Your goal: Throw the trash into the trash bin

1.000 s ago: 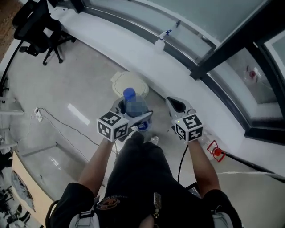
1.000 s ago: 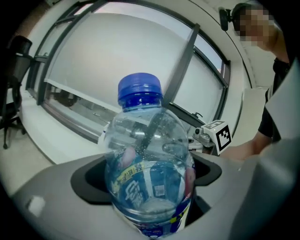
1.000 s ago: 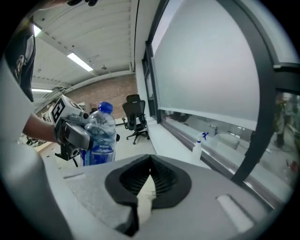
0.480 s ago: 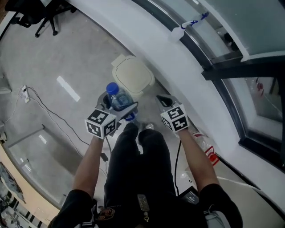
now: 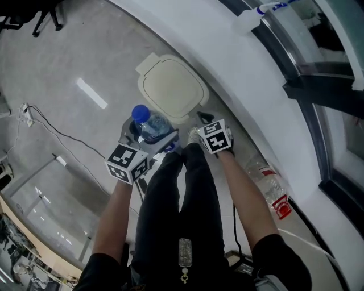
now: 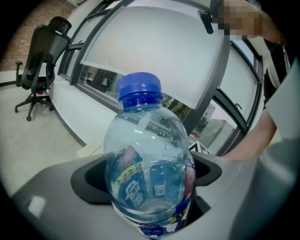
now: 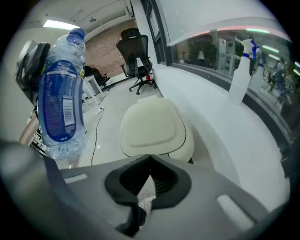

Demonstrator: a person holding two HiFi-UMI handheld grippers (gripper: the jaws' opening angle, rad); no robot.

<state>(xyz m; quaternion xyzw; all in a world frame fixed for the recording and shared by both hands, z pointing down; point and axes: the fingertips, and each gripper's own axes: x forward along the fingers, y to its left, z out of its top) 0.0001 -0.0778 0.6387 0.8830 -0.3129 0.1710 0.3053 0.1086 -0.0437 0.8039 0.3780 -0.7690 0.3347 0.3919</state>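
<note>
Firmly clamped, the fingers [image 6: 89, 183] of the left gripper [image 5: 145, 139] hold a clear plastic water bottle [image 6: 145, 159] by its lower body, upright, with its blue cap on top. The right gripper [image 7: 149, 161] has its fingers drawn together, tips touching, with nothing between them. Both grippers hang over the floor [image 5: 85, 68], just at the near edge of the cream trash bin [image 5: 172, 88], whose lid lies shut. The held bottle is beside that edge, not over the lid. The person's dark trouser legs [image 5: 176, 199] run down between the two arms. Farther out, a second clear bottle with a red label [image 5: 272, 185] lies on the floor by the white ledge [image 5: 227, 62], and a spray bottle [image 5: 250, 17] stands on that ledge.
</note>
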